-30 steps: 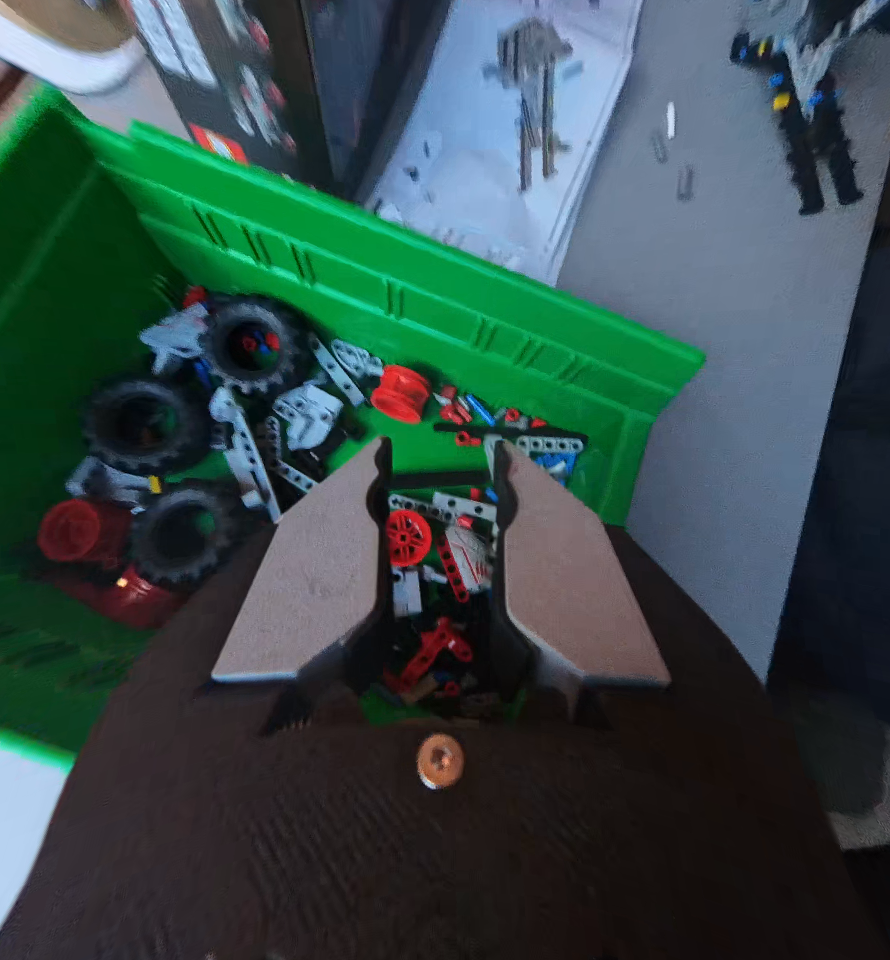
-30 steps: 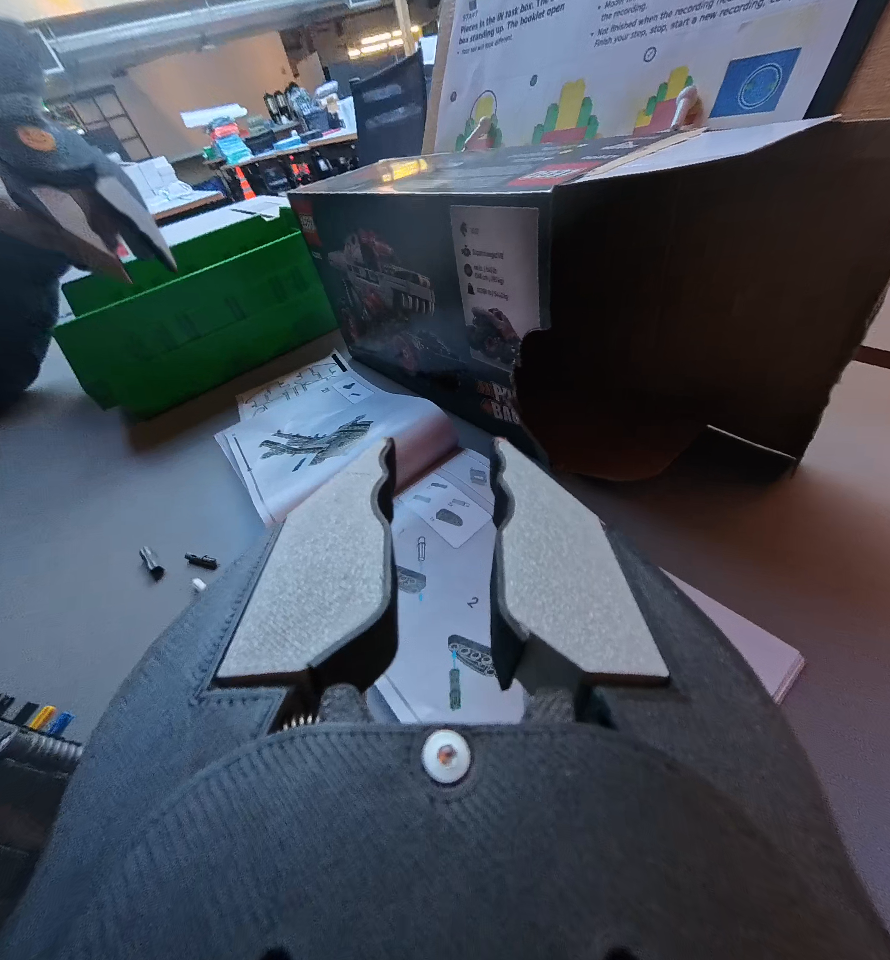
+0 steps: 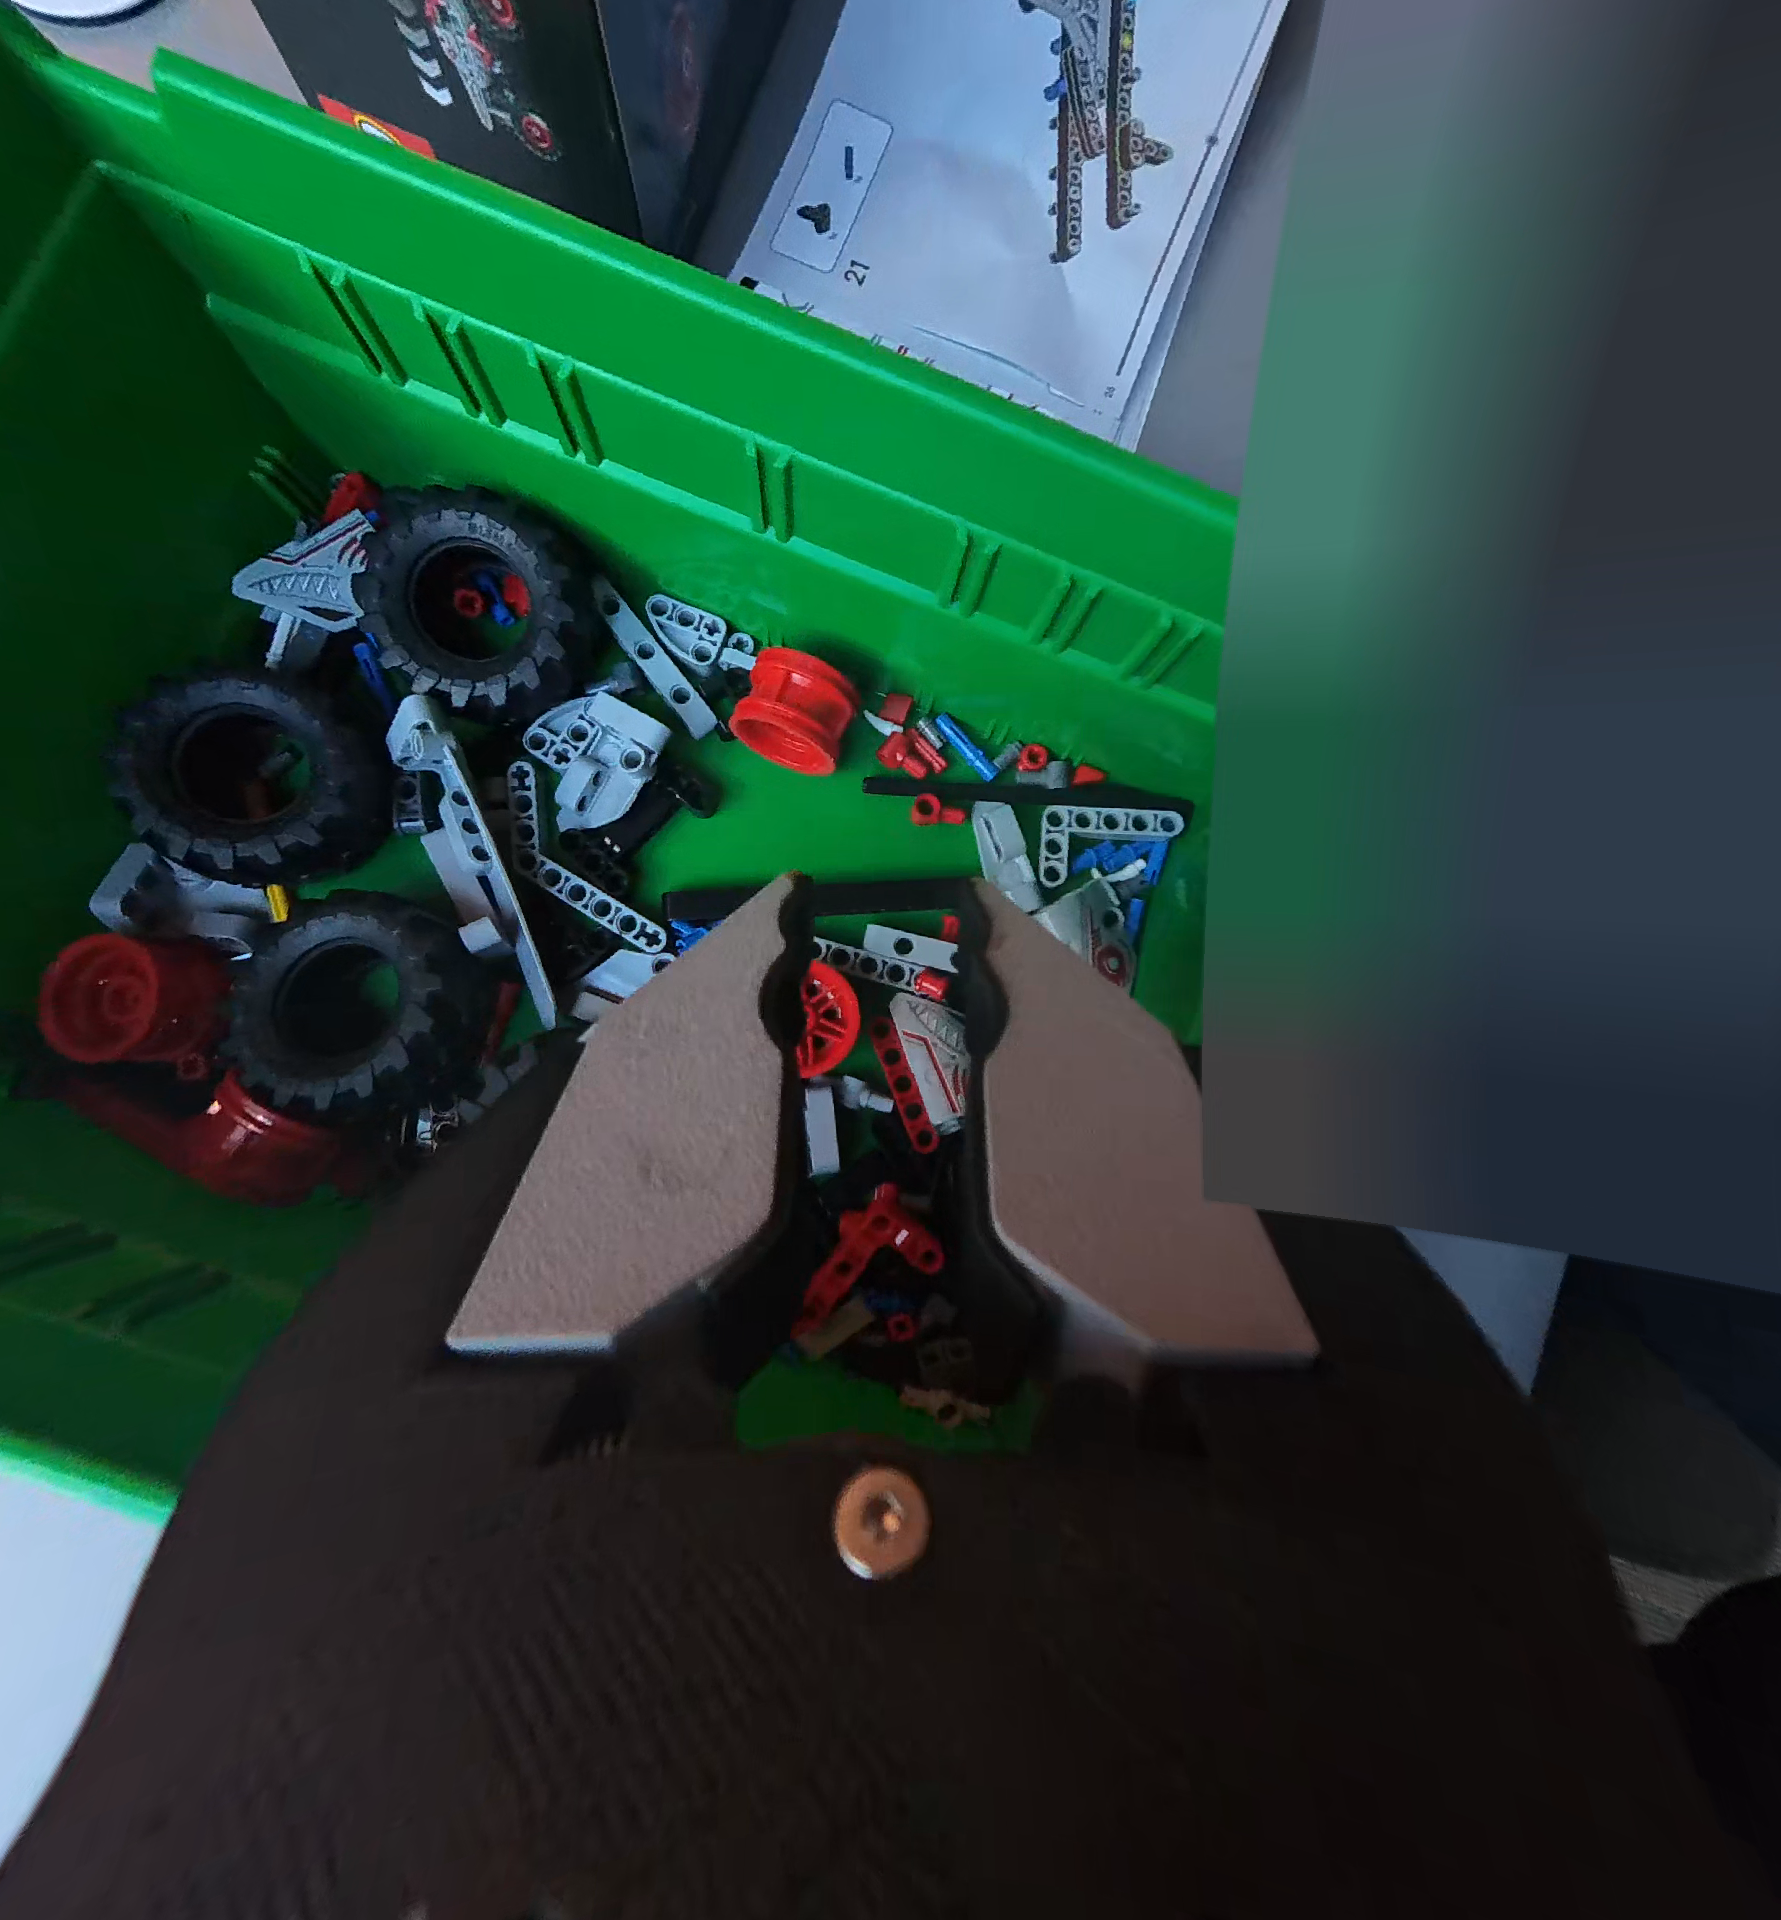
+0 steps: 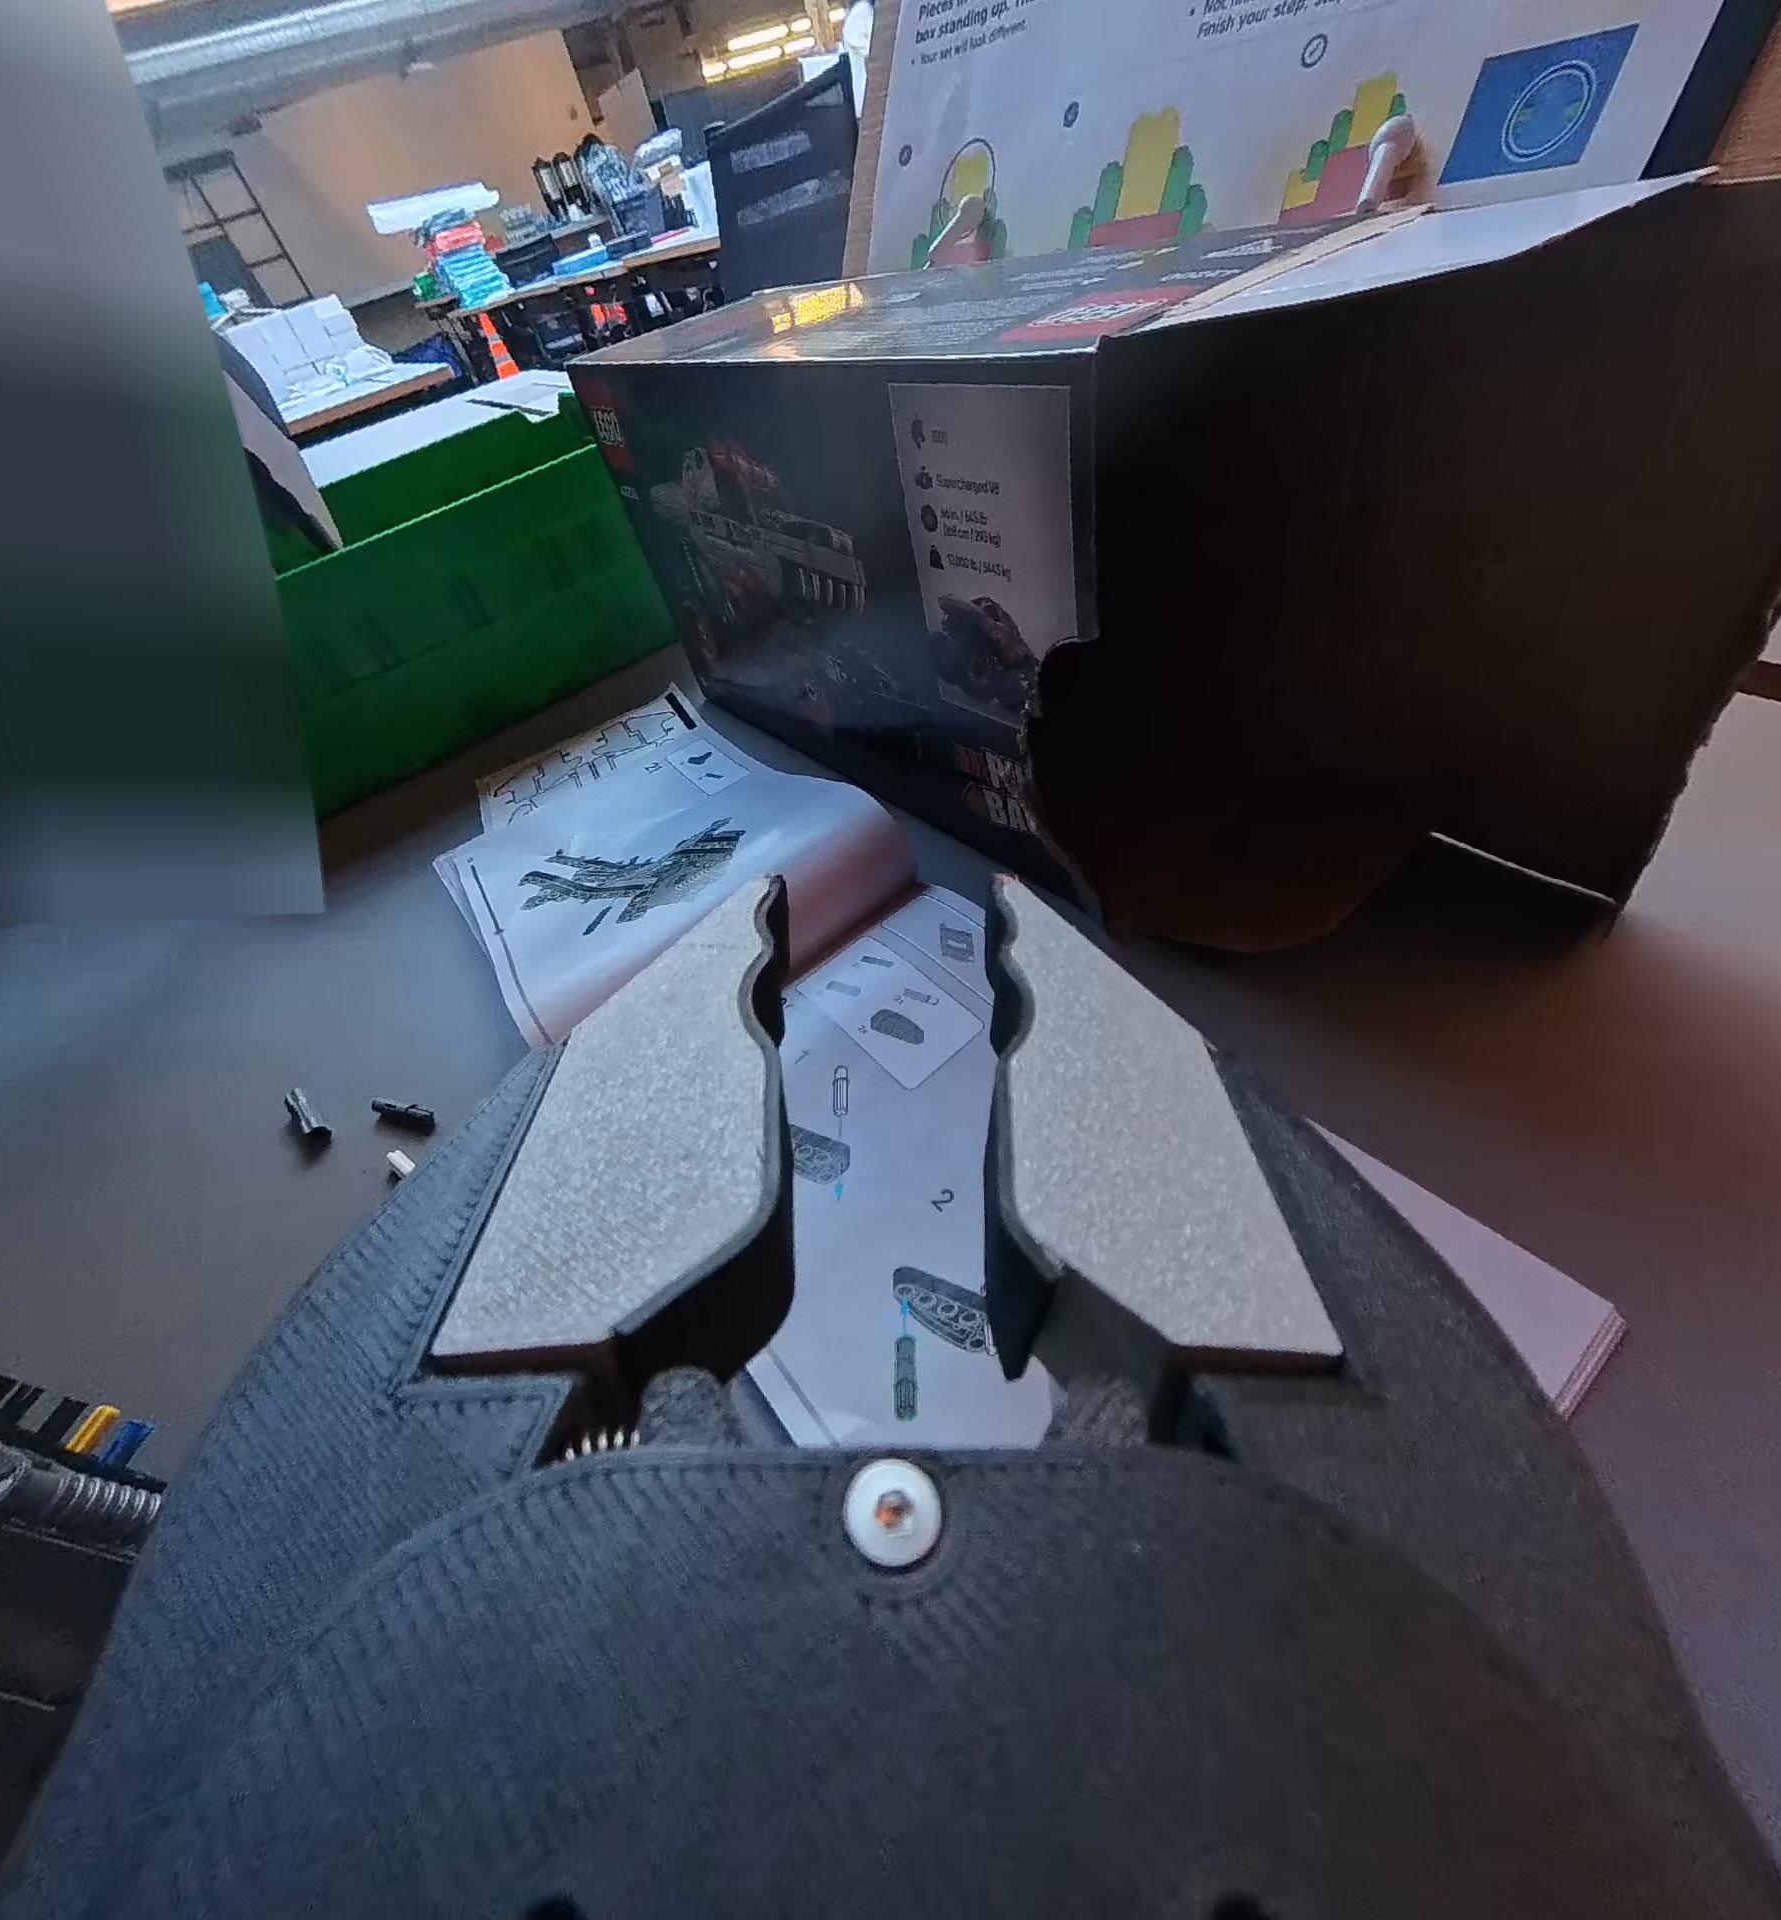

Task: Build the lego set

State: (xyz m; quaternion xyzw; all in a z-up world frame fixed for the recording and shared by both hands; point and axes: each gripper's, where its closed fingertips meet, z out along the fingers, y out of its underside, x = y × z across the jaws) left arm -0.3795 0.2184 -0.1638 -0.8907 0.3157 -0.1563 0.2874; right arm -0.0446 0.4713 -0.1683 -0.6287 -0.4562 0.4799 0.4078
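Observation:
A green bin (image 3: 657, 416) holds loose Lego parts: three black tyres (image 3: 470, 597), red wheel hubs (image 3: 792, 707), grey beams and panels (image 3: 470, 831), small red and blue pins. My left gripper (image 3: 886, 899) hangs open and empty above the bin's right part, over a red spoked wheel (image 3: 824, 1013) and a red beam (image 3: 901, 1081). My right gripper (image 4: 886, 904) is open and empty, low over the open instruction booklet (image 4: 657, 862) on the grey table. A partly built black assembly (image 4: 24, 1486) lies at the left edge of the right wrist view.
The dark Lego set box (image 4: 969, 540) stands open behind the booklet, beside the green bin (image 4: 450, 623). Two black pins (image 4: 403, 1114) and a small white pin (image 4: 400, 1164) lie on the table left of my right gripper. The booklet also shows beyond the bin (image 3: 1021, 208).
My left gripper has dropped closer over the bin's parts. My right gripper has barely moved; its jaws stand slightly wider.

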